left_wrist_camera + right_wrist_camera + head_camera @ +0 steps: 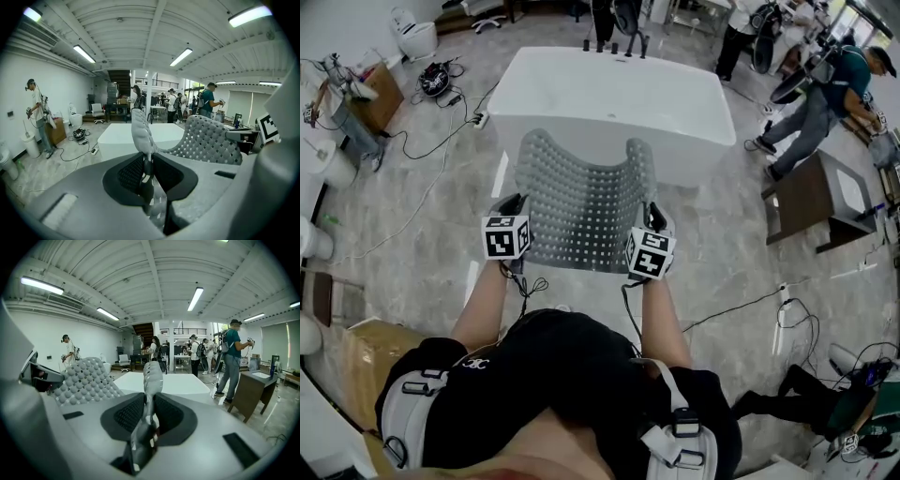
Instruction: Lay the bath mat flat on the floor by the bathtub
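The grey bath mat [581, 208], full of small holes, is held up in the air between the two grippers, in front of the white bathtub [614, 94] and above the marble floor [412, 234]. It does not lie flat: it bends like a trough, with its middle sagging and its two side edges raised. The left tongs [517, 202] are closed on the left edge of the mat. In the left gripper view the edge passes straight between the dark pads of these tongs [147, 165] and rises above them, while the rest of the mat [206, 138] curves away to the right. The right tongs [654, 216] are narrow too and pinch the right edge in the same way. In the right gripper view the edge stands up between them [149, 411], and the mat [86, 376] spreads to the left. Black cables [441, 131] lie on the floor beside the bathtub, and a brown cabinet [811, 197] stands at the right.
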Tool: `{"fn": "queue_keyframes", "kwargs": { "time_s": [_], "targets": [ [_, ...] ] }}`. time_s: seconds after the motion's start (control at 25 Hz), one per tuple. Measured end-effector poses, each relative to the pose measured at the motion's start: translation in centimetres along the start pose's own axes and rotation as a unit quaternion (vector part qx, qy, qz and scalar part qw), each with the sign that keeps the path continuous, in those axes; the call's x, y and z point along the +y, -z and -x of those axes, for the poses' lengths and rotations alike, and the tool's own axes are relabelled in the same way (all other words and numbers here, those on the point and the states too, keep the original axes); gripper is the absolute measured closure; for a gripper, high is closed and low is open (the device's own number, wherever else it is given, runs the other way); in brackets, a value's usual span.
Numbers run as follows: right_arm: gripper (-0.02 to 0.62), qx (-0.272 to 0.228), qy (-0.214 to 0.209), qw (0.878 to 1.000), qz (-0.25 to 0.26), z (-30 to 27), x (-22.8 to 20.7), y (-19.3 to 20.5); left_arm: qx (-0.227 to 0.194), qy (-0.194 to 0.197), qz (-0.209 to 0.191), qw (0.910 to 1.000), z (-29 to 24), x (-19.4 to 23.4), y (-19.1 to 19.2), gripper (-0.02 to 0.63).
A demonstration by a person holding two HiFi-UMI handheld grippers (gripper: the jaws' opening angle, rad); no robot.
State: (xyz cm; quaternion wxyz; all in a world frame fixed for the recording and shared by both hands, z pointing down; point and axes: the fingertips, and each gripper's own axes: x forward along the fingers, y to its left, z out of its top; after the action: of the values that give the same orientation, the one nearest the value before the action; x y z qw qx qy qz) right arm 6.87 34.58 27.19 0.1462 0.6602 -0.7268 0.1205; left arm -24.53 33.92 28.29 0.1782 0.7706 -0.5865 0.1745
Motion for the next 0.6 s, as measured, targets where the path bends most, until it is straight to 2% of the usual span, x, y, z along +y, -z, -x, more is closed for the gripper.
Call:
{"fn": "queue_keyframes", "kwargs": {
  "time_s": [0.6],
  "targets": [
    [0.525,-0.028,0.035,0.999,-0.008,-0.1,2.2,-2.3,-0.042,0.030,-0.029,0.9982,-0.7,2.8,-3.1,0.546]
  ]
}}
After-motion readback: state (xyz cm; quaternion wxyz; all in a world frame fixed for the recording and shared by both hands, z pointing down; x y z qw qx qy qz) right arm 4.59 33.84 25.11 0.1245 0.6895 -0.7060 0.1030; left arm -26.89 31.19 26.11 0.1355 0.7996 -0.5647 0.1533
